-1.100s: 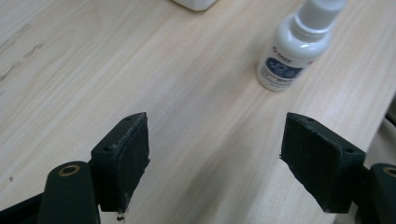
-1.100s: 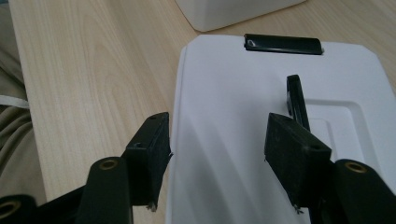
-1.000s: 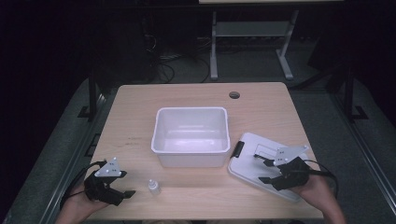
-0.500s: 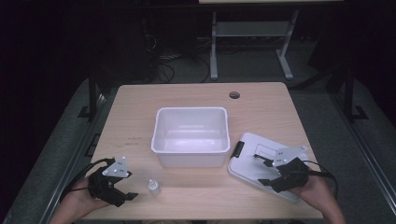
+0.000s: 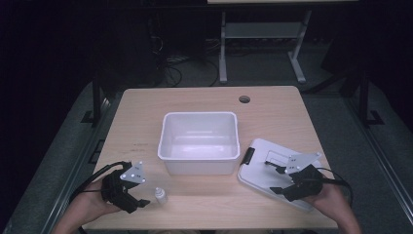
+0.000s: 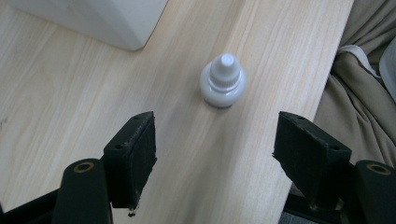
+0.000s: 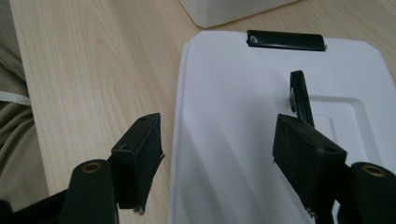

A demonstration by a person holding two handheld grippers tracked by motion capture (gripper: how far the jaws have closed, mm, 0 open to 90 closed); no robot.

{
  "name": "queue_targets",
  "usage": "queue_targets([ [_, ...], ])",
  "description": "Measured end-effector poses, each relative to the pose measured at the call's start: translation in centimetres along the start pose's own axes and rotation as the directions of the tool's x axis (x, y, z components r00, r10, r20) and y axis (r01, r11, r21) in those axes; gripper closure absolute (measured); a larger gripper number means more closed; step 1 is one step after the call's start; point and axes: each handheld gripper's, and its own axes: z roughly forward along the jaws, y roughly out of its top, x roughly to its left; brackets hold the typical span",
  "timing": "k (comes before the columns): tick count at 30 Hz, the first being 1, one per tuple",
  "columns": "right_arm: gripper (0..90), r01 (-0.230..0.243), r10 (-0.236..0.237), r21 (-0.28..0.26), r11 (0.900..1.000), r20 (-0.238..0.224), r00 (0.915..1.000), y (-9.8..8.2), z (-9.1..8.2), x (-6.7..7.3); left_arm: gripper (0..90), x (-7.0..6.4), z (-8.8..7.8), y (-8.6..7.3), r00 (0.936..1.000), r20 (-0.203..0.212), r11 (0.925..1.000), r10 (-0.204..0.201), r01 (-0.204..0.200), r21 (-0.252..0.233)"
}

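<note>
The left gripper [image 6: 212, 140] is being narrowed, jaws apart and empty, short of the dropper bottle [image 6: 223, 81] standing near the tub [image 5: 199, 141]; pickup is being prepared. The right gripper [image 7: 217, 149] is being widened above the lid [image 7: 280, 116], holding nothing.

Two hand-held grippers are seen at a wooden table's near edge, each built of matt black parts. The left gripper [image 5: 139, 200] and right gripper [image 5: 273, 178] are each topped by a grey three-cornered plate dotted with small markers. Black cables are trailed from both bodies. Square black pads [image 6: 133, 149] are carried on arms fitted with brass-ringed screw holes. Forearms are left bare.
</note>
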Motion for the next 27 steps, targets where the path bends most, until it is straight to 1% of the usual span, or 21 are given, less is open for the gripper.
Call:
queue_targets([
  [6,31.9,0.002,-0.002,0.005,1.000,-0.001,1.0000,0.0,0.0,0.0,29.1,-0.1,0.4,1.0,0.9999,0.006,0.9997,0.013,-0.013,0.018],
  [11,31.7,-0.002,0.002,0.003,1.000,0.001,1.0000,0.0,-0.1,0.0,29.8,0.1,0.9,1.7,0.9996,0.013,0.9986,0.027,-0.027,0.045],
  [13,31.4,-0.004,0.004,0.006,1.000,0.004,1.0000,0.0,-0.2,0.0,30.2,0.1,1.1,2.0,0.9992,0.020,0.9974,0.034,-0.035,0.062],
  [19,31.2,-0.005,0.005,0.005,1.000,0.010,0.9999,-0.1,-0.2,-0.1,31.6,0.1,1.7,2.7,0.9984,0.032,0.9949,0.046,-0.049,0.088],
  [23,31.2,-0.004,0.004,0.006,1.000,0.012,0.9999,-0.1,-0.2,-0.1,32.0,0.1,2.1,3.1,0.9977,0.046,0.9939,0.049,-0.053,0.096],
  [24,31.2,-0.005,0.005,0.005,1.000,0.011,0.9999,-0.1,-0.3,-0.1,32.0,0.1,2.3,3.3,0.9973,0.049,0.9928,0.054,-0.059,0.104],
  [27,31.2,-0.001,0.001,0.002,1.000,0.011,0.9999,-0.1,-0.3,-0.1,32.6,0.1,2.5,3.5,0.9969,0.052,0.9917,0.059,-0.064,0.112],
])
